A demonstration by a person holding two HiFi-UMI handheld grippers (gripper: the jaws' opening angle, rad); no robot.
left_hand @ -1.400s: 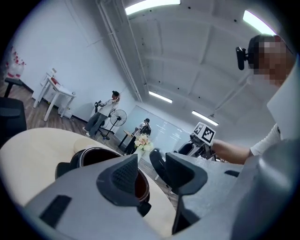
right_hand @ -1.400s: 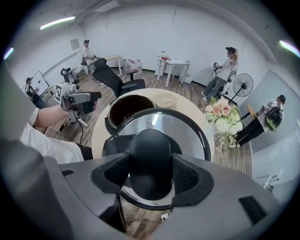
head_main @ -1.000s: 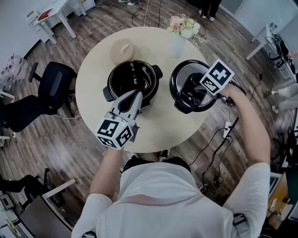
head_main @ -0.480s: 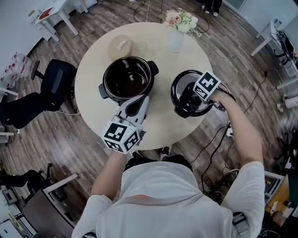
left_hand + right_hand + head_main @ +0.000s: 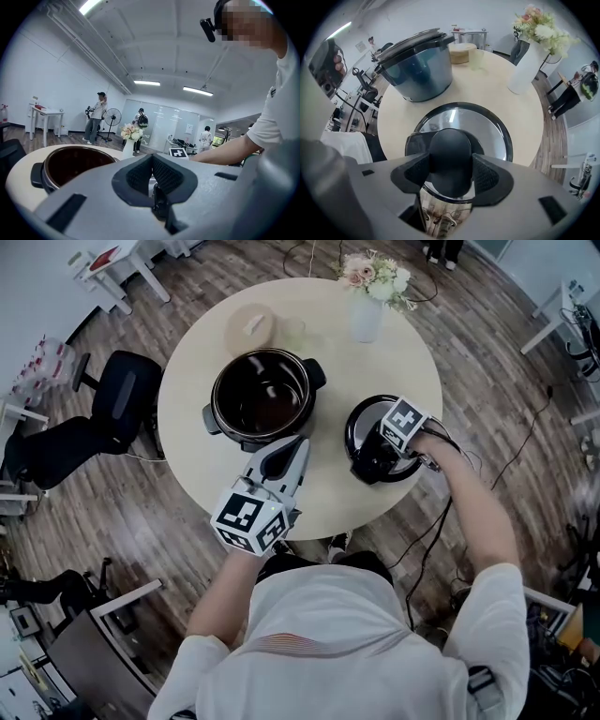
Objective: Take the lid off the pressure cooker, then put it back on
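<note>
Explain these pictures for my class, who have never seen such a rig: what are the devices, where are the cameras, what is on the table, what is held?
No robot: a person holds a grey two-jaw gripper in each hand. The head view looks down from the person's head; each gripper view looks along its own jaws. On the round pale table stand an open dark pressure cooker pot and a white vase of flowers. The right gripper is shut on the black knob of the round steel lid, low beside the pot. The left gripper is shut and empty, near the pot.
</note>
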